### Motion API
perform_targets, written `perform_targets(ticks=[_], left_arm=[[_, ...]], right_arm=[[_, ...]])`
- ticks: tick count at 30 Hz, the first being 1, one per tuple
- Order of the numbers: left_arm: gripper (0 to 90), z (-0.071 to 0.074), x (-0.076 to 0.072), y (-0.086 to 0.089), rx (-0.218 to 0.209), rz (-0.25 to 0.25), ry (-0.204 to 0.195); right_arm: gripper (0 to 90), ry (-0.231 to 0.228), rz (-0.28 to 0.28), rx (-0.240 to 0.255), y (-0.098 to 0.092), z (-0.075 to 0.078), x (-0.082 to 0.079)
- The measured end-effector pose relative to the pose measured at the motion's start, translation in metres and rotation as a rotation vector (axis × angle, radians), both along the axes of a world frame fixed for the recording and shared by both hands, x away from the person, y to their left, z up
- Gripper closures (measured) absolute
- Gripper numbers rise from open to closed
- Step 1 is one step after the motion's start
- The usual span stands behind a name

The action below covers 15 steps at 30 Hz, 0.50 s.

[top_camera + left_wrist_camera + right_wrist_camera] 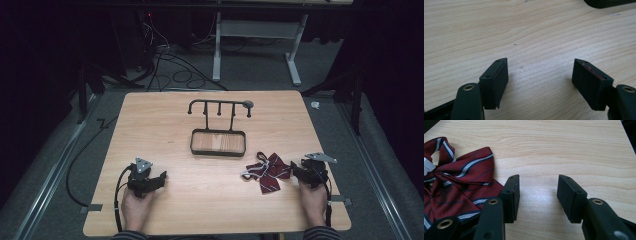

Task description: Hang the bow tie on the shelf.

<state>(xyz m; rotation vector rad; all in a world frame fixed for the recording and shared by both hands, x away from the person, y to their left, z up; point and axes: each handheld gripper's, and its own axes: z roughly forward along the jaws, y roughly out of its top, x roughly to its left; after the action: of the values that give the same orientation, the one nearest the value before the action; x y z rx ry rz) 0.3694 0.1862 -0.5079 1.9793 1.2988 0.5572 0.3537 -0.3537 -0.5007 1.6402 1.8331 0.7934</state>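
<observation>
From the high view, the right gripper rests low on the wooden table, held in the person's right hand, and the dark red striped bow tie lies flat on the wood just ahead of its jaws, so close that the nearest cloth edge seems to meet their tips, though touch cannot be told from here. Well away from that gripper, on the tie's far side, the left gripper sits on the table in the left hand, with bare wood in front of it. Beyond both grippers, toward the far edge, stands a black wire rack with a tray base and hooks along its top bar. In the left gripper view, the left gripper has its jaws set wide apart, nothing between them but wood grain; a dark edge of the rack's tray shows far ahead. In the right gripper view, the right gripper also has its jaws spread wide over bare table, and the bow tie lies beside its left jaw, outside the gap, its cloth reaching under or against that jaw's outer side.
</observation>
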Motion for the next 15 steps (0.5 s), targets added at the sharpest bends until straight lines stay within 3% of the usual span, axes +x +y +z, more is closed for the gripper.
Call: perform_targets(ticks=[15], left_arm=[[29.7, 0.0000, 0.0000, 0.0000, 0.000, 0.000, 0.000]], right_arm=[[54.6, 0.004, 0.002, 0.014, -0.0008, 0.0003, -0.0001]])
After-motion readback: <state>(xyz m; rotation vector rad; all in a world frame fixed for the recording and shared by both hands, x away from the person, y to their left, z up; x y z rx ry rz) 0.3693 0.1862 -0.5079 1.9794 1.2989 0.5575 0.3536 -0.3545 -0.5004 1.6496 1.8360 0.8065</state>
